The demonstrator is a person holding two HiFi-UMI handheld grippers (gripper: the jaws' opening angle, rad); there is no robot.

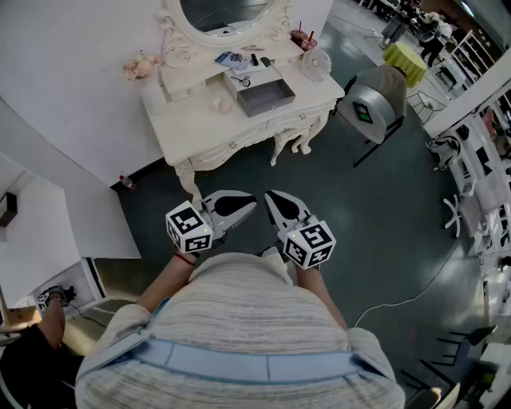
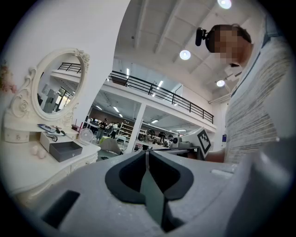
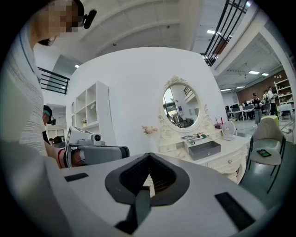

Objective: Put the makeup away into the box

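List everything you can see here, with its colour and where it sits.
Dressing table: one, white, against the wall.
Mirror: one, white-framed, atop the table.
Box: one, grey, open, on the tabletop.
Makeup items: several, mixed colours, behind the box.
Fan: one, white, table's right end.
Chair: one, grey, right of the table.
Left gripper: one, white-and-black, shut, empty, held ahead.
Right gripper: one, white-and-black, shut, empty, beside it.
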